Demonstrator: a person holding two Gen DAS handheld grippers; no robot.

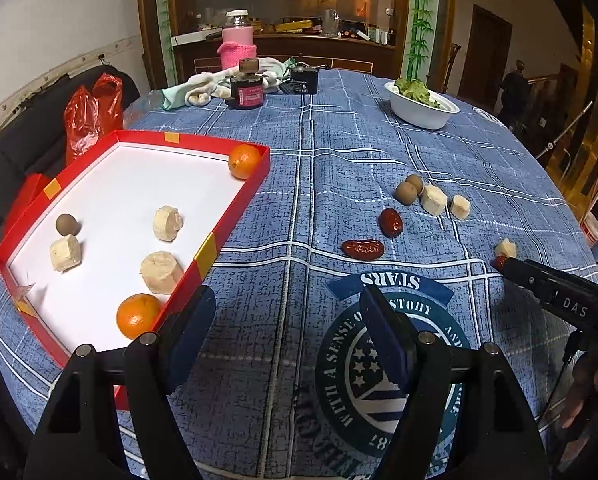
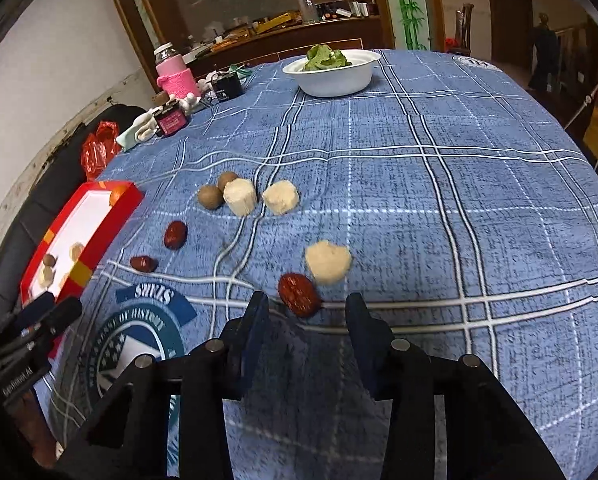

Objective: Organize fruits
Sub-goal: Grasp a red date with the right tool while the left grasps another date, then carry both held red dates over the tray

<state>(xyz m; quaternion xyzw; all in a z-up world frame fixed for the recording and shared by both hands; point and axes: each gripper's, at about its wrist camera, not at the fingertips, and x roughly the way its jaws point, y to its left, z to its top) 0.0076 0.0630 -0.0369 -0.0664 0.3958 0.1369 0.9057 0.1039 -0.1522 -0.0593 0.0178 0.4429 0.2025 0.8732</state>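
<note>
Wrinkled dark-red dried date [image 2: 299,294] lies on the blue-checked desk [image 2: 439,208] just ahead of your wide-open, empty right hand-held gripper [image 2: 307,312]; likely light and firm, so pinch gently across its short middle.

Round surface [image 2: 479,200] under blue plaid cloth with printed emblem. Directly on it: red tray [image 1: 235,216] at left edge; three red dates [image 2: 299,289] [image 2: 175,235] [image 2: 143,264]; two brown round fruits [image 2: 210,197] touching; three pale banana pieces [image 2: 240,197] [image 2: 281,197] [image 2: 327,261]; white bowl [image 2: 331,80] of greens; pink bottle [image 1: 238,40], dark jar [image 1: 247,90], black box [image 1: 303,81], crumpled cloth [image 1: 203,88] at far edge.
</note>
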